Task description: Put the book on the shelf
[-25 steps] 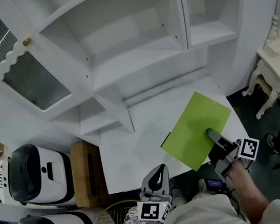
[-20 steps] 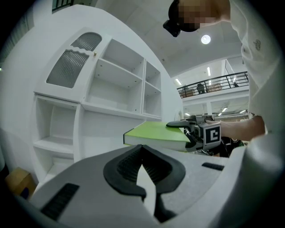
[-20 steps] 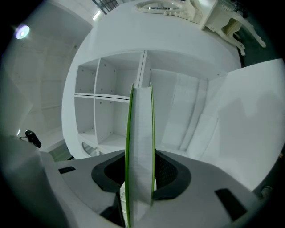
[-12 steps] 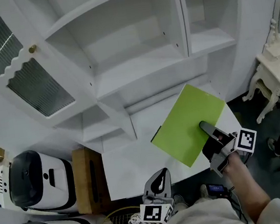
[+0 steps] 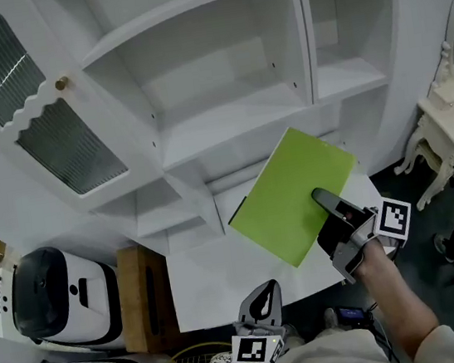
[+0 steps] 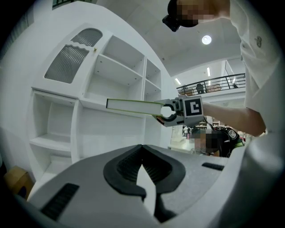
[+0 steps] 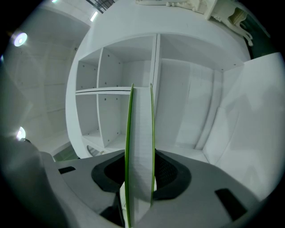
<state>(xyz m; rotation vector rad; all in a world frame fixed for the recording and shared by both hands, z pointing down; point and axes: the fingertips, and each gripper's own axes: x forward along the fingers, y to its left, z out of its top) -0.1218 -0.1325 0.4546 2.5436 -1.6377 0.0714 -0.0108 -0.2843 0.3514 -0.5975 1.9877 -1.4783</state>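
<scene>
A thin green book [image 5: 284, 198] hangs tilted over the white counter [image 5: 211, 275], in front of the white shelf unit [image 5: 236, 125]. My right gripper [image 5: 324, 201] is shut on the book's near right edge. In the right gripper view the book [image 7: 140, 147] stands edge-on between the pads of that gripper [image 7: 140, 178] and points at the shelf compartments. My left gripper [image 5: 264, 293] is low by the counter's near edge, shut and empty. In the left gripper view its own tips [image 6: 142, 149] meet, and the book [image 6: 133, 106] shows flat in the right gripper [image 6: 178, 111].
An open cabinet door [image 5: 34, 120] with ribbed glass swings out at the upper left. White machines [image 5: 50, 293] and a wooden box [image 5: 143, 297] sit on the floor at the left. An ornate white table [image 5: 452, 111] stands at the right.
My right gripper has carried the green book up and to the left, closer to the shelf unit. The left gripper has stayed low near the counter's edge.
</scene>
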